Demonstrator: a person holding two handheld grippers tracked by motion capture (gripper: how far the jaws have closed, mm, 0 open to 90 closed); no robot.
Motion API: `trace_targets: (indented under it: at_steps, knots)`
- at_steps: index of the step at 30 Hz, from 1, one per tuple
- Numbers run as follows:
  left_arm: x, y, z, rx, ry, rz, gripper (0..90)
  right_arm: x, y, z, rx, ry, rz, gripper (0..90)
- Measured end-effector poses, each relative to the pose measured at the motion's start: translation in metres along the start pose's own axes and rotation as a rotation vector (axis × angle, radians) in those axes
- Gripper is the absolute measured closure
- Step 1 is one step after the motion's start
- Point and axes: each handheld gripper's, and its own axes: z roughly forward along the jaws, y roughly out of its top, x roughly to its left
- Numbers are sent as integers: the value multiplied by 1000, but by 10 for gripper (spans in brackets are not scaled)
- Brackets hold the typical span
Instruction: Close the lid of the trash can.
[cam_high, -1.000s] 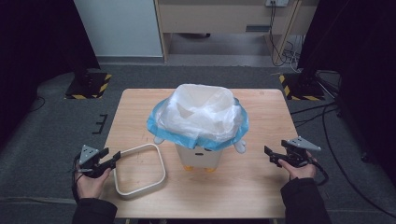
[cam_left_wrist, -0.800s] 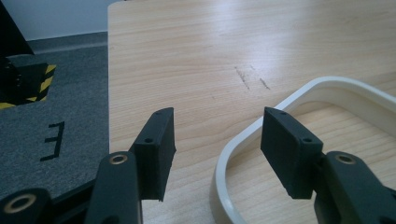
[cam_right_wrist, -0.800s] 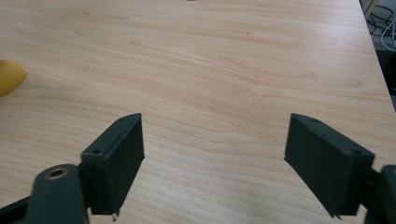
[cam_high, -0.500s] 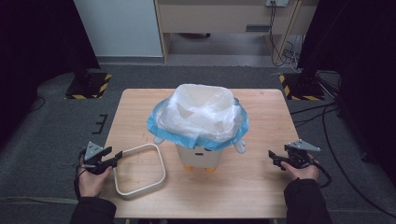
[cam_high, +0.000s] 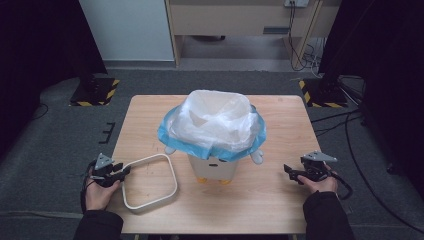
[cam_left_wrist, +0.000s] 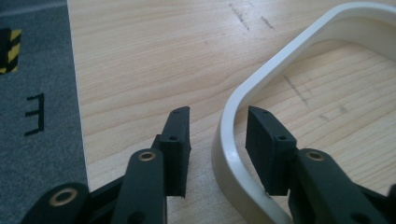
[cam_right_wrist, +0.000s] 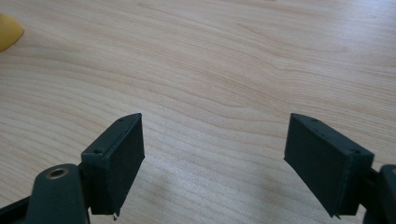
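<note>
The left gripper (cam_high: 120, 171) straddles the near-left corner of the white rounded-rectangular plastic ring (cam_high: 150, 183): in the left gripper view its jaws stand one on either side of the ring's wall (cam_left_wrist: 243, 140), one outside and one inside. They have just been closing, but a gap remains between the outer pad and the wall, and whether the inner pad touches it I cannot tell, so the ring is not yet gripped. The ring lies flat on the front-left part of the light wooden table (cam_high: 270, 200), its left edge close to the table's left edge.

Just beside the ring, to its right, stands a small white bin with yellow feet (cam_high: 212, 167), lined with a white plastic bag (cam_high: 215, 117) over a blue one (cam_high: 172, 139), both folded out over the rim.

Well apart, at the table's front right, the right gripper (cam_high: 291, 173) is held low over bare wood with its jaws wide apart and nothing between them. Grey carpet (cam_high: 60, 130) surrounds the table.
</note>
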Motion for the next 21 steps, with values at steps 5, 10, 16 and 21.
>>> trace_targets:
  at_steps: [5, 10, 16, 21]
  knots:
    - [1, 2, 2, 14, -28, -61, 741, 1, 0, 2, 8, 0, -13, 188]
    - [0, 4, -2, 20, 3, -85, 755, 0, -4, 5, 33, -4, -6, 185]
    - [3, 6, -14, -48, 35, -118, 793, -2, -9, 8, 67, -16, -14, 174]
    - [4, 7, -19, -89, 63, -152, 796, -2, -10, 11, 73, -22, -19, 153]
